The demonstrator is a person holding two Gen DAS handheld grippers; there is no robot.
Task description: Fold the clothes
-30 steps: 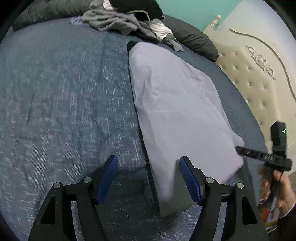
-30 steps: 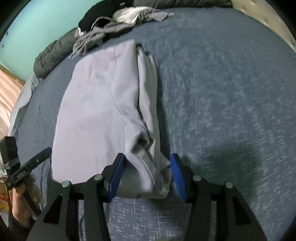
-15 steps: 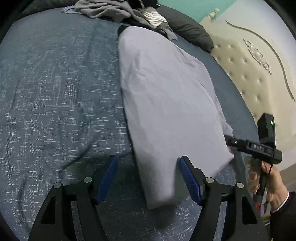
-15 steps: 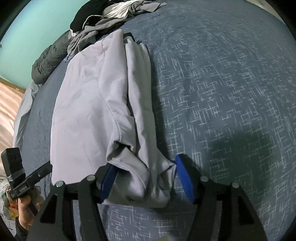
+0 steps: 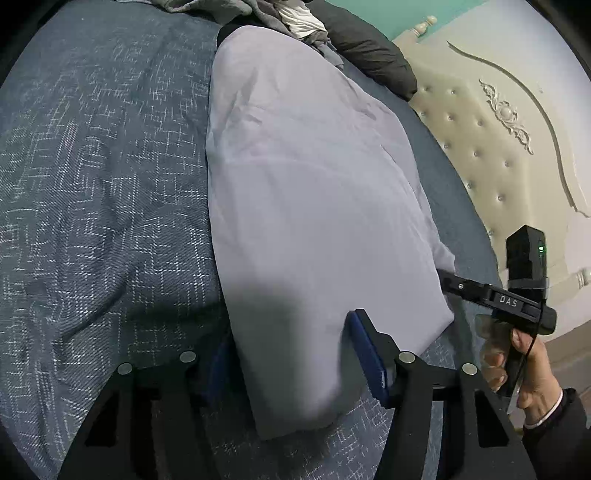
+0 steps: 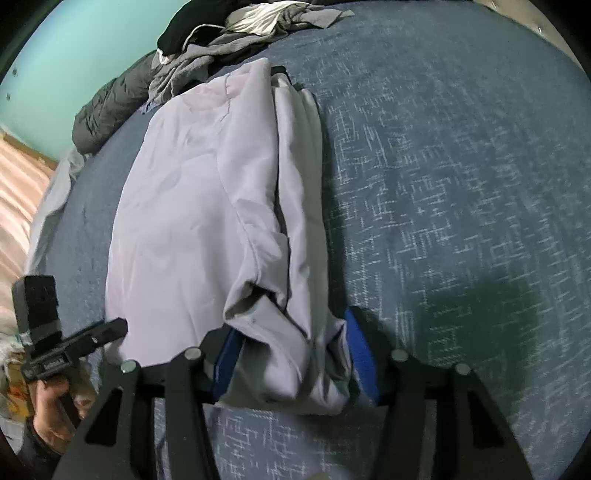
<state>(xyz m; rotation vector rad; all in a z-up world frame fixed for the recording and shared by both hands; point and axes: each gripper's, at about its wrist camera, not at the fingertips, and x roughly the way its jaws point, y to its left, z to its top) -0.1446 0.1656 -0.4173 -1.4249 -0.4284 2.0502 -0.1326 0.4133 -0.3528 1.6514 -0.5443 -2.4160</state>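
Observation:
A pale lavender garment (image 5: 310, 206) lies folded lengthwise on the blue bedspread (image 5: 96, 192). My left gripper (image 5: 291, 365) stands open, its blue pads on either side of the garment's near left corner. In the right wrist view the same garment (image 6: 192, 221) shows its layered edge on the right side. My right gripper (image 6: 291, 354) is open around the bunched near right corner, blue pads flanking the cloth. Each gripper also appears in the other's view, held by a hand: the right gripper (image 5: 461, 286) and the left gripper (image 6: 110, 328).
A heap of grey, black and white clothes (image 6: 236, 33) and a dark padded jacket (image 5: 369, 55) lie at the far end of the bed. A cream tufted headboard (image 5: 491, 147) rises to the right. Bare bedspread (image 6: 461, 184) stretches right of the garment.
Both grippers have moved forward and down onto the garment's near corners, so the cloth now sits between their pads. Both remain open.

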